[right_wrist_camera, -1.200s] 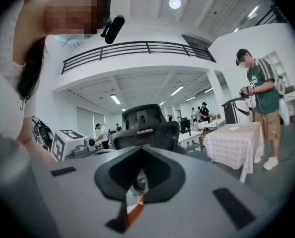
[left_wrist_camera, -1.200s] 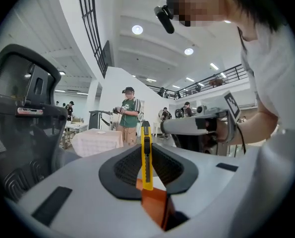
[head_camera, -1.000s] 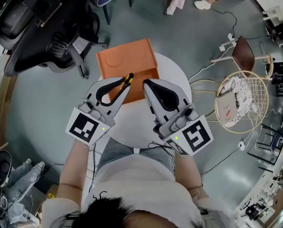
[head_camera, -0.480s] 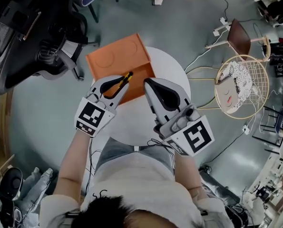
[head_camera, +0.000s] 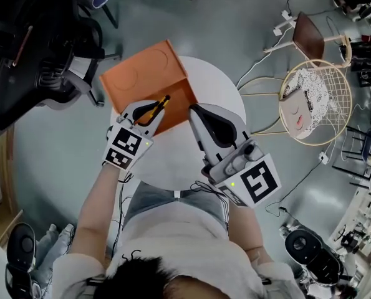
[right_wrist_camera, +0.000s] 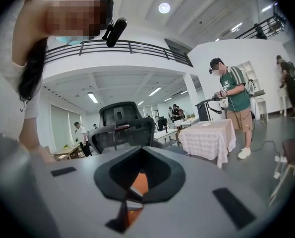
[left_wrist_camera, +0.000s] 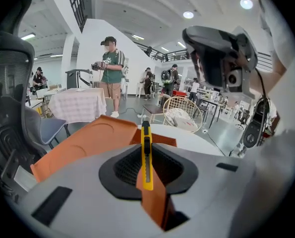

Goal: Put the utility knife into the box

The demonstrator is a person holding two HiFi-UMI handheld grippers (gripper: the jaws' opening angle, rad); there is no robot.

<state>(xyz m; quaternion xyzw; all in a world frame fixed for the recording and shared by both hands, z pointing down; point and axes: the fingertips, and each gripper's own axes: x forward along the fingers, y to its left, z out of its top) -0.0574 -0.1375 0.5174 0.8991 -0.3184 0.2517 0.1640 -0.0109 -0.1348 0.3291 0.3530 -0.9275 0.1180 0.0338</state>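
Observation:
An orange box (head_camera: 144,76) stands open at the far left of the round white table (head_camera: 216,89), its lid laid back. My left gripper (head_camera: 154,111) is shut on the yellow utility knife (head_camera: 163,103), which points forward over the box's near edge. In the left gripper view the knife (left_wrist_camera: 146,155) sticks out between the closed jaws, with the box (left_wrist_camera: 92,140) right behind it. My right gripper (head_camera: 193,111) is shut with nothing in it, beside the box's right side. Only a sliver of orange (right_wrist_camera: 139,182) shows past its jaws in the right gripper view.
A black office chair (head_camera: 29,48) stands left of the table. A round wire chair (head_camera: 314,108) and a brown chair (head_camera: 311,35) stand to the right, with cables (head_camera: 260,92) on the floor. People (left_wrist_camera: 110,73) stand further back in the room.
My left gripper has drawn forward with the knife, closer over the box. The head view has shifted, so the box sits further left in the frame. The right gripper has stayed put.

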